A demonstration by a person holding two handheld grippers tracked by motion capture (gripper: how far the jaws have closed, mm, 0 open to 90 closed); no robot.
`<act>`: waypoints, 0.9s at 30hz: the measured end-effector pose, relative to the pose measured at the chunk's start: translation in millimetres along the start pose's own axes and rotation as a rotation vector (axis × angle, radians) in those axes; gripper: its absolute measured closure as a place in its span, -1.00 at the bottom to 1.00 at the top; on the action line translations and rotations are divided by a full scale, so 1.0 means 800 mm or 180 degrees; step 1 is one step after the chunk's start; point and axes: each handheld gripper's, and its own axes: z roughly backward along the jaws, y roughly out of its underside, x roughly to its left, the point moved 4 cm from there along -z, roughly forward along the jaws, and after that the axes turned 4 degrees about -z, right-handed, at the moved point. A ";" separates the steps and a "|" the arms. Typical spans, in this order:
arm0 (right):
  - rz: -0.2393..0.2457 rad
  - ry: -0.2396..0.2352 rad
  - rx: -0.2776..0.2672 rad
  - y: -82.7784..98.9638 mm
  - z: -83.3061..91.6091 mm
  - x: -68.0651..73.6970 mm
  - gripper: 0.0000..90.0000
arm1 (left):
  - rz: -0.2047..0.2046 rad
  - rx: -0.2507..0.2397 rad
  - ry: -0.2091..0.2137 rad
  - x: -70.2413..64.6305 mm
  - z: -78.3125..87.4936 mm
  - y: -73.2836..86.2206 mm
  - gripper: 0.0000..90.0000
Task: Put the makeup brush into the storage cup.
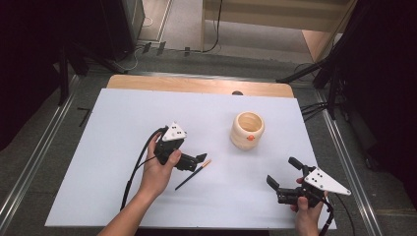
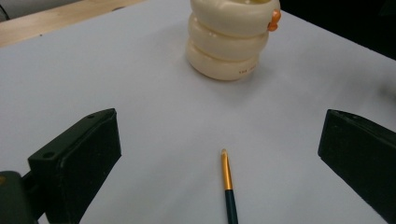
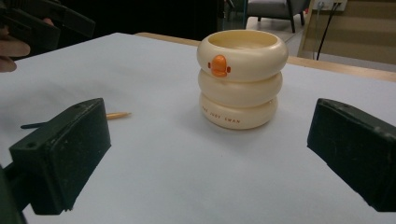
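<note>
Jaws wide on both grippers, nothing held.

Both stand spread over the white counter [image 1: 98, 147]: the left gripper [image 1: 199, 158] hangs just above 1 dark-handled brush [image 1: 193, 175], seemingly lined up to take it; the right gripper [image 1: 282, 177] faces 1 cream ringed holder [image 1: 247, 130], upright mid-counter and well apart from the brush, perhaps its destination.
</note>
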 end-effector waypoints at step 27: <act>0.0007 -0.0004 0.0043 0.003 -0.003 0.000 -1.00 | -0.0247 0.0829 -0.0040 -0.011 -0.024 0.000 -0.99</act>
